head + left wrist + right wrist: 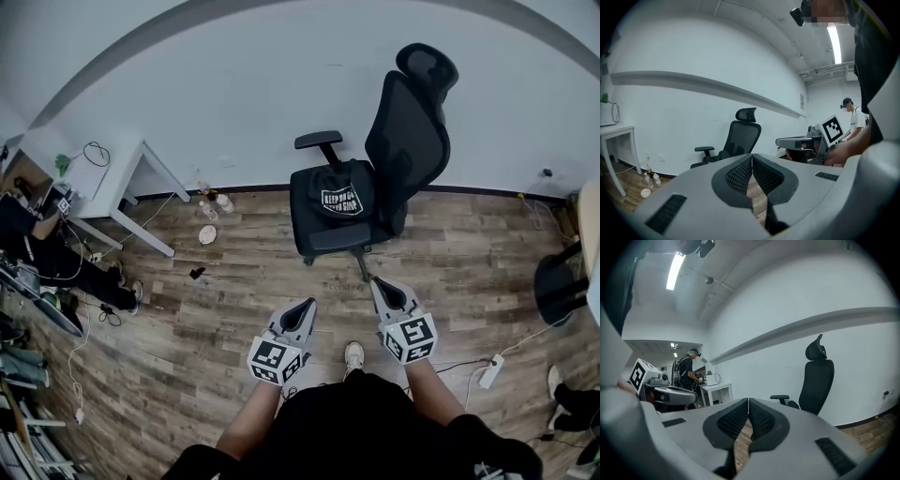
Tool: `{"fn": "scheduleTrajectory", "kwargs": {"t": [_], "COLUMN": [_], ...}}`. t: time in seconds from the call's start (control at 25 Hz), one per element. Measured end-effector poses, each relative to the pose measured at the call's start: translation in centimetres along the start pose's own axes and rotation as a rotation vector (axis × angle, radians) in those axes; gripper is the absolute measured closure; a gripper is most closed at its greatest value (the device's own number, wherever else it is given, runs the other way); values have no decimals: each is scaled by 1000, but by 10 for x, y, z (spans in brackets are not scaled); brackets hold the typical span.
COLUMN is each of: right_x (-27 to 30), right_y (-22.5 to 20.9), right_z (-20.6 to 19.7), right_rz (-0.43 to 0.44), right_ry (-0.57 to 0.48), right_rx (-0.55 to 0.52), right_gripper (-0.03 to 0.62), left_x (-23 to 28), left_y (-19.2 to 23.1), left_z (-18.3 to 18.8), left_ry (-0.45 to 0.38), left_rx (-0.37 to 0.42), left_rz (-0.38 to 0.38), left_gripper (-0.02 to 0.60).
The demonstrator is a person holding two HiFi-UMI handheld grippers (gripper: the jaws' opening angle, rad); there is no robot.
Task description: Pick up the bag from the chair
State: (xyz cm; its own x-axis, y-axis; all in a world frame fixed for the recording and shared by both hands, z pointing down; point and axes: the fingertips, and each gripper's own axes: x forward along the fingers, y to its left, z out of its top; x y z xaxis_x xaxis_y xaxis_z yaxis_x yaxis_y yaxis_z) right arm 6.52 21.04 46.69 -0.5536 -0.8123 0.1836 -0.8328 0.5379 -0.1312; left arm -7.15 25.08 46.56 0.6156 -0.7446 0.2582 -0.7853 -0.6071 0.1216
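Observation:
A black bag (339,190) with a white print lies on the seat of a black office chair (394,150) against the white wall. Both grippers hover low over the wood floor, short of the chair and apart from it. My left gripper (306,305) points toward the chair's front left; its jaws meet at the tips with nothing between them. My right gripper (377,284) sits just below the chair's base, jaws also together and empty. In the left gripper view the chair (736,140) stands ahead; in the right gripper view the chair (816,380) stands to the right.
A white table (103,178) stands at the left wall with cables and clutter beside it. Bottles and a cup (208,233) sit on the floor by the skirting. A power strip (489,372) lies at the right. My shoe (353,354) shows between the grippers. Another person (686,373) stands by a desk.

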Motion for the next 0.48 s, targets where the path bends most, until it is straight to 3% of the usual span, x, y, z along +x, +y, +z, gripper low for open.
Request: {"fn": "scheduleTrajectory", "kwargs": {"t": [0.24,0.48], "right_x": [13,22], "right_y": [-34,-47], "right_z": [11,-4], "right_rz": [-6,9], "right_ry": [-12,34], "right_rx": [-24,-14], "right_gripper": [572,572], "left_x": [30,49], "left_y": [2,1], "left_z": [13,16], "left_ry": [3,2], "left_rx": [-2,-1], "left_rz": [5,-3], "left_gripper": [558,558]}}
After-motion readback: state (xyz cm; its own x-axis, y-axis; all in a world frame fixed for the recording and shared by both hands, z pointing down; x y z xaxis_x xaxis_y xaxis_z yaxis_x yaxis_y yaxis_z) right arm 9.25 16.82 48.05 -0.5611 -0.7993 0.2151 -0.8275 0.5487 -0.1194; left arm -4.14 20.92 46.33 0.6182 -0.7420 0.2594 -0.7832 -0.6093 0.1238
